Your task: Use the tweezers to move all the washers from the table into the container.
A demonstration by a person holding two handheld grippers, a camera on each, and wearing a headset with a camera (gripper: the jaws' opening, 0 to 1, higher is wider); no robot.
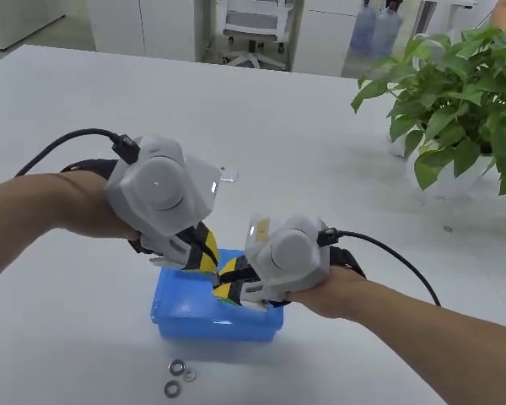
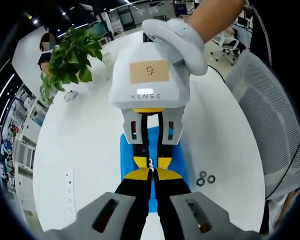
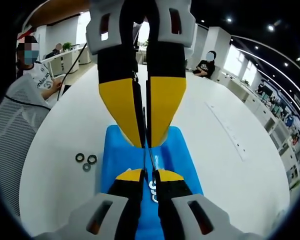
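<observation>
I record three washers (image 1: 177, 368) lying loose on the white bench (image 1: 320, 143), just beside the blue container (image 1: 185, 312) and outside it. My left gripper (image 2: 152, 172) hangs over the container, its fingers pressed together on the thin tweezers (image 3: 149, 150). My right gripper (image 3: 150, 176) meets it tip to tip, its fingers pinching the same tweezers.
</observation>
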